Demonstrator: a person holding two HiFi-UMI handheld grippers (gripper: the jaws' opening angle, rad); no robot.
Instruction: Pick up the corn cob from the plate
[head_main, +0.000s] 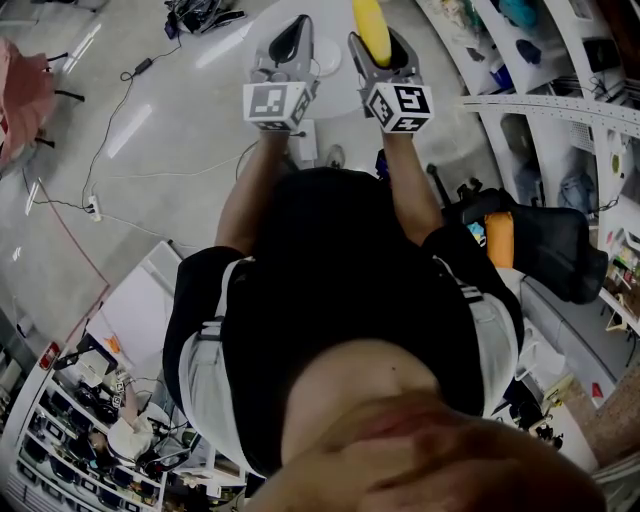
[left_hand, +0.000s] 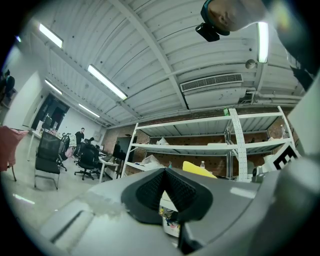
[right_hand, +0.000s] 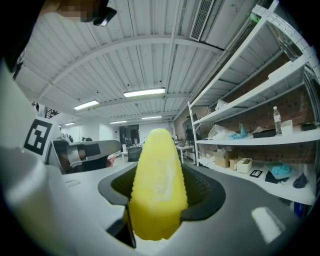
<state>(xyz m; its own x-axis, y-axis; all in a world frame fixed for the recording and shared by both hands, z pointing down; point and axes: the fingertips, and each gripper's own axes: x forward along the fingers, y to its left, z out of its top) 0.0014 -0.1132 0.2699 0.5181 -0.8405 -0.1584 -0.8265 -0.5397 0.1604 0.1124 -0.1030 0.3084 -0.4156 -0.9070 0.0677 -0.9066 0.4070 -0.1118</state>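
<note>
Apparently cob gripped in R gripper.

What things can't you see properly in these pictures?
- Plate: in no view; the person's body fills the head view's middle.
- Corn cob: tip cut off by the head view's top edge.
- Right tool: its grip spots sit behind the cob, right gripper view.
- Small things on the shelf: too tiny to name, right gripper view.

one corn cob; two grippers, the left gripper and right gripper.
</note>
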